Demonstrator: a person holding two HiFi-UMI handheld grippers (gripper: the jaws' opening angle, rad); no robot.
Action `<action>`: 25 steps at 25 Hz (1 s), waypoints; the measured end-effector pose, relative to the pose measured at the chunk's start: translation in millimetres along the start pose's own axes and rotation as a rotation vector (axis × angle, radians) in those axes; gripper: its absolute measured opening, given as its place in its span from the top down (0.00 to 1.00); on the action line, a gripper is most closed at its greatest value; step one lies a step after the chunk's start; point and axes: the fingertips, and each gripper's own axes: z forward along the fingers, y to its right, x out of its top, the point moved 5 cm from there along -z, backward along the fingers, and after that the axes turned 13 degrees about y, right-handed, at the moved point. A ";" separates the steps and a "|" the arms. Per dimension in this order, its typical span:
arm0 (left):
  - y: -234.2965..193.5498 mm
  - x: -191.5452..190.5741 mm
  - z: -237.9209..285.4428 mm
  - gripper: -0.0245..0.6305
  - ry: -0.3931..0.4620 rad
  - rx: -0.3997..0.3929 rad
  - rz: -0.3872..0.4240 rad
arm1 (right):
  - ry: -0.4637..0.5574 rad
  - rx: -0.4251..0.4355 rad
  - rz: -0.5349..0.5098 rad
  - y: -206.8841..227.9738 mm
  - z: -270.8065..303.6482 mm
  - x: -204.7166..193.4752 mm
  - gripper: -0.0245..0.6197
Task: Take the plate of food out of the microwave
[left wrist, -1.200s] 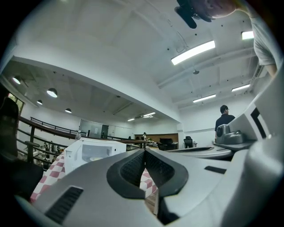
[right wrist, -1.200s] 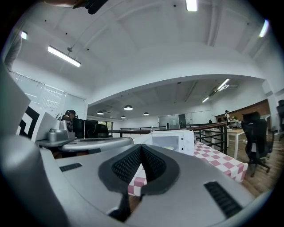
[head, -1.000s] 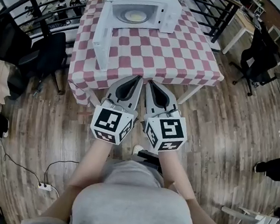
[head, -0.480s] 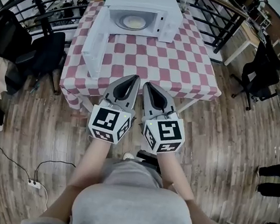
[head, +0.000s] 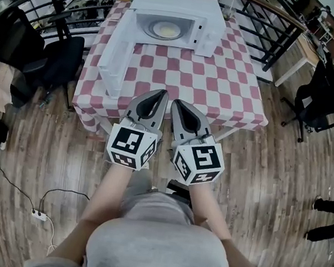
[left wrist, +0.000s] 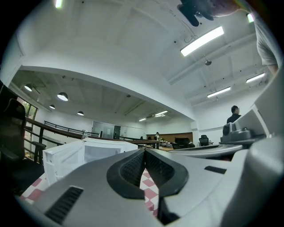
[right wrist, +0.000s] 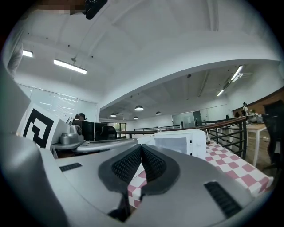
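door open, plate not yet reached

the microwave (head: 174,4) is seen at the far edge of the table (head: 221,88), which is covered with a red-and-white checked cloth. its door (head: 115,51) is swung wide toward the table's left edge, so the opening step can be judged as done. the plate (head: 166,30) is found inside the cavity, with a pale yellowish food on it. what the food is cannot be told.

the left gripper (head: 158,95) and the right gripper (head: 178,104) are held side by side at the table's near edge. their tips are pointed at the microwave and are well apart from it. in each gripper view the ribbed pads are seen pressed together at the tips, and only checked cloth shows through the gap lower down. nothing is held between either pair of jaws, so both tools are closed and empty.

the task is judged to be at its very start, and the plate is not yet touched. several steps are left. the grippers must be carried across the table to the cavity and at least one pair of jaws opened. the plate's rim must then be gripped, and the plate drawn out level and set on the cloth. bare cloth between the near edge and the microwave is available for that. the open door is likely to need a wide berth from the left gripper.
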 end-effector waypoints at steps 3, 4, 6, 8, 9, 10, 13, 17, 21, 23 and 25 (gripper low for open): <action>-3.3 -3.5 7.0 0.96 -0.006 -0.007 0.001 | -0.011 0.006 -0.021 3.6 7.7 -3.1 0.92; -4.7 -5.2 9.8 0.96 -0.011 -0.012 -0.001 | -0.020 0.003 -0.026 6.3 10.8 -5.6 0.92; -8.8 -9.0 15.6 0.96 -0.025 -0.022 -0.005 | -0.042 -0.006 -0.026 13.1 17.5 -12.2 0.92; -14.7 -13.0 20.9 0.96 -0.038 -0.023 -0.008 | -0.061 -0.008 -0.020 19.0 23.8 -19.2 0.92; -18.3 -14.8 23.9 0.96 -0.042 -0.020 -0.008 | -0.068 -0.004 -0.022 21.2 27.5 -22.1 0.92; -22.3 -16.2 27.2 0.96 -0.043 -0.017 -0.007 | -0.075 0.005 -0.028 23.0 32.1 -24.5 0.92; -33.9 -19.0 38.3 0.96 -0.030 -0.019 -0.002 | -0.088 0.035 -0.034 27.1 48.7 -28.7 0.92; -52.1 -26.5 52.7 0.96 -0.045 0.002 0.006 | -0.115 0.032 -0.006 37.4 69.7 -34.3 0.92; -75.0 -35.3 71.1 0.96 -0.062 0.026 -0.056 | -0.146 -0.018 0.084 58.1 91.6 -48.8 0.92; -86.2 -39.7 80.9 0.96 -0.068 0.041 -0.066 | -0.144 -0.048 0.154 70.7 100.9 -56.4 0.92; -96.1 -43.7 90.1 0.96 -0.071 0.053 -0.070 | -0.138 -0.063 0.158 81.0 109.2 -62.1 0.92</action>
